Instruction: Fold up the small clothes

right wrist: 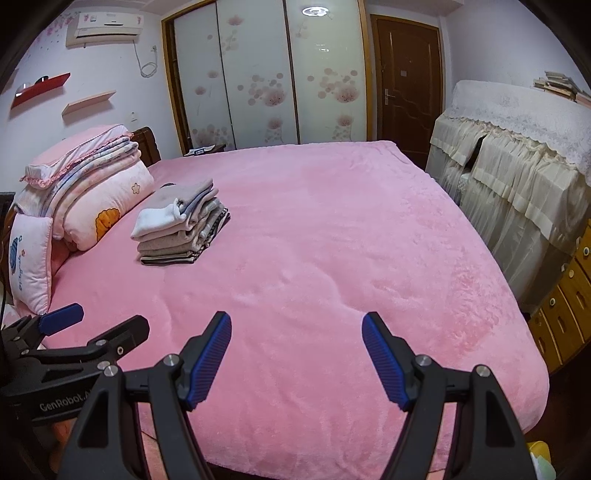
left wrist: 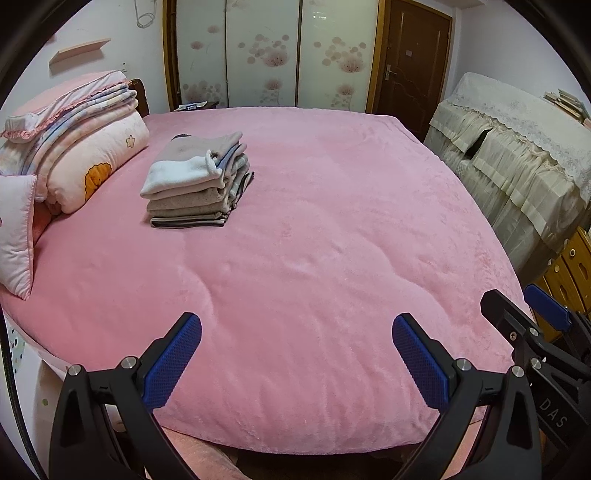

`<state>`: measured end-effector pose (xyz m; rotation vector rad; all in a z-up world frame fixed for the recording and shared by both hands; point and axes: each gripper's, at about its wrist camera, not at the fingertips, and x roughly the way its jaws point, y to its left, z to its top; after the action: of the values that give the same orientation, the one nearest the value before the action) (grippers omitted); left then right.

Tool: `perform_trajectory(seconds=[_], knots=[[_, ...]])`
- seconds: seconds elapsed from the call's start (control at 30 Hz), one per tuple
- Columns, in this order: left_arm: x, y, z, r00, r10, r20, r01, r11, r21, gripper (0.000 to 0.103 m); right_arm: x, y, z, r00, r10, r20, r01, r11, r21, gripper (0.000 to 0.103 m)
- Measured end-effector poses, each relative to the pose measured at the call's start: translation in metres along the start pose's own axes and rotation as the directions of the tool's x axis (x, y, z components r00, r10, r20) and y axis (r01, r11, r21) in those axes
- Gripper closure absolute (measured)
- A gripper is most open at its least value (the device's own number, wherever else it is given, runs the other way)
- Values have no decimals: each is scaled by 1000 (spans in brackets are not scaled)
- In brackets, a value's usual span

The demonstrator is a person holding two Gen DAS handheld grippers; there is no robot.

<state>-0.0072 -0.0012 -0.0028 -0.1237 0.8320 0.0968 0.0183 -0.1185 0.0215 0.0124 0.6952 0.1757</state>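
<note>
Both the left gripper and right gripper hold jaws wide, empty, over the pink bed; a stack of folded clothes lies far left.

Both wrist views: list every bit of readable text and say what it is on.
"GenRobot.A", cut off by a finger: on the left gripper body, right wrist view.
"DAS": on the right gripper body, left wrist view.
Cursive blue writing on the small pillow: too blurred to read.
Air conditioner label: too small to read.
Door sticker: unreadable.
</note>
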Motion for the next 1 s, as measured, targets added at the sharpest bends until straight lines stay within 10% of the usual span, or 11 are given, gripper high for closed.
perform_trajectory(seconds=[1.0], knots=[[-11, 0, -3, 999, 43, 1, -43, 999, -7, 0, -2, 2, -1, 1000, 8, -13, -8, 1000, -18, 29]])
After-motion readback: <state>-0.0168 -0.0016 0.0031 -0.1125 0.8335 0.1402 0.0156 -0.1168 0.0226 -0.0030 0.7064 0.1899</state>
